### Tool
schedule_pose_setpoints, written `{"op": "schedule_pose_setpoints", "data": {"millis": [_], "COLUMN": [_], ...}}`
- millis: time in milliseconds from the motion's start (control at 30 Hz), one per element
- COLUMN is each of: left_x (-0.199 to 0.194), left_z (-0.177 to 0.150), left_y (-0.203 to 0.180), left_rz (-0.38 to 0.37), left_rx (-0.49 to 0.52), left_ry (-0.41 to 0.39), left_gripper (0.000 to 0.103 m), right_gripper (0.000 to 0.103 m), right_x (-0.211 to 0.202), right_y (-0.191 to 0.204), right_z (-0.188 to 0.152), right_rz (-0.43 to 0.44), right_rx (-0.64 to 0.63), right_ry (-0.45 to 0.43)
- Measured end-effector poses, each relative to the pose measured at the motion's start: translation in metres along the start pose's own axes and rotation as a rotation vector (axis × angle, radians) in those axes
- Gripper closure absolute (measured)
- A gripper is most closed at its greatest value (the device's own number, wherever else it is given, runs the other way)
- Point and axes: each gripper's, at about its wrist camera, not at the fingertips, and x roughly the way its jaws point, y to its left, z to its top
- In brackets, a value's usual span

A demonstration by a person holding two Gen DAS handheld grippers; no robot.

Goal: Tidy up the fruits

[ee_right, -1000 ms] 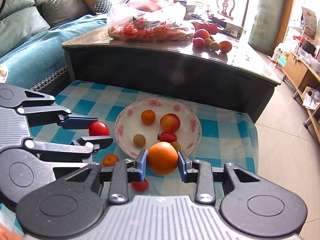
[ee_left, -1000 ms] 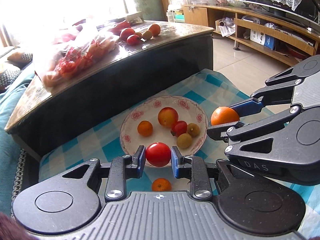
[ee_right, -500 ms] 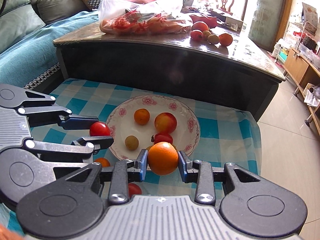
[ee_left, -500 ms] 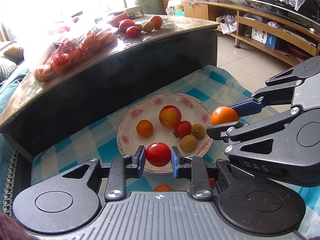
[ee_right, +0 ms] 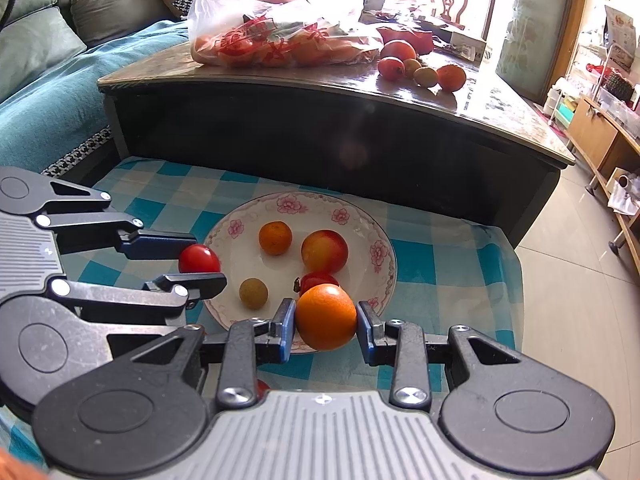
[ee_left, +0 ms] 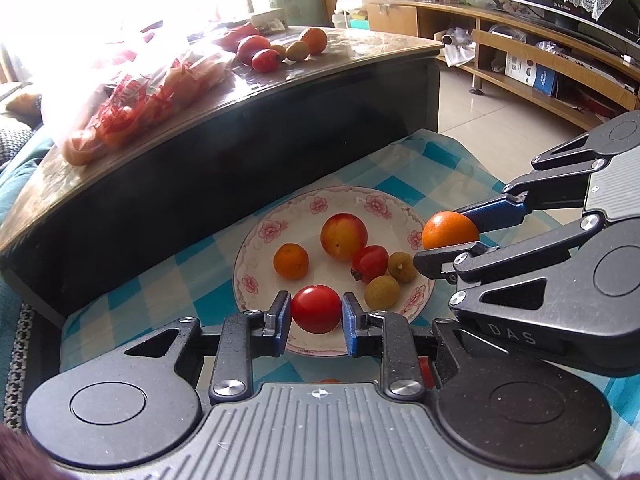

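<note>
A white floral plate (ee_left: pixel 304 208) (ee_right: pixel 372 236) sits on a blue checked cloth. It holds a peach (ee_left: pixel 343 236), a small orange (ee_left: pixel 291 261), a red fruit (ee_left: pixel 370 263) and two brown longans (ee_left: pixel 382 292). My left gripper (ee_left: pixel 316 314) is shut on a red tomato (ee_left: pixel 316 309) over the plate's near rim. My right gripper (ee_right: pixel 325 320) is shut on an orange (ee_right: pixel 326 317) over the plate's near right rim. Each gripper shows in the other's view, the right (ee_left: pixel 450 236) and the left (ee_right: pixel 196 258).
A dark coffee table (ee_left: pixel 224 148) stands just behind the plate, with a bag of fruit (ee_right: pixel 276 40) and several loose fruits (ee_right: pixel 424 70) on top. A red fruit (ee_right: pixel 262 388) lies on the cloth below the grippers. A sofa (ee_right: pixel 48 60) is left, tiled floor (ee_right: pixel 572 300) right.
Both grippers have moved forward over the plate with their fruits still held. The loose fruits on the cloth have slipped mostly out of sight beneath the grippers.
</note>
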Motion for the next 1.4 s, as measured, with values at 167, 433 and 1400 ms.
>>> {"op": "schedule_pose_setpoints", "data": {"millis": [167, 433, 1400], "left_x": [0.004, 0.014, 0.039], "left_z": [0.002, 0.002, 0.0], "left_y": [0.0, 0.004, 0.008], "left_rz": [-0.002, -0.004, -0.003], "left_rx": [-0.001, -0.008, -0.027], "left_ry": [0.003, 0.013, 0.047], "left_gripper": [0.07, 0.07, 0.07], "right_gripper": [0.067, 0.067, 0.067], "right_x": [0.004, 0.012, 0.042], "right_y": [0.0, -0.002, -0.005], "right_z": [0.0, 0.003, 0.005], "right_rz": [-0.005, -0.005, -0.011], "right_rx": [-0.005, -0.003, -0.012], "right_ry": [0.004, 0.01, 0.043]}}
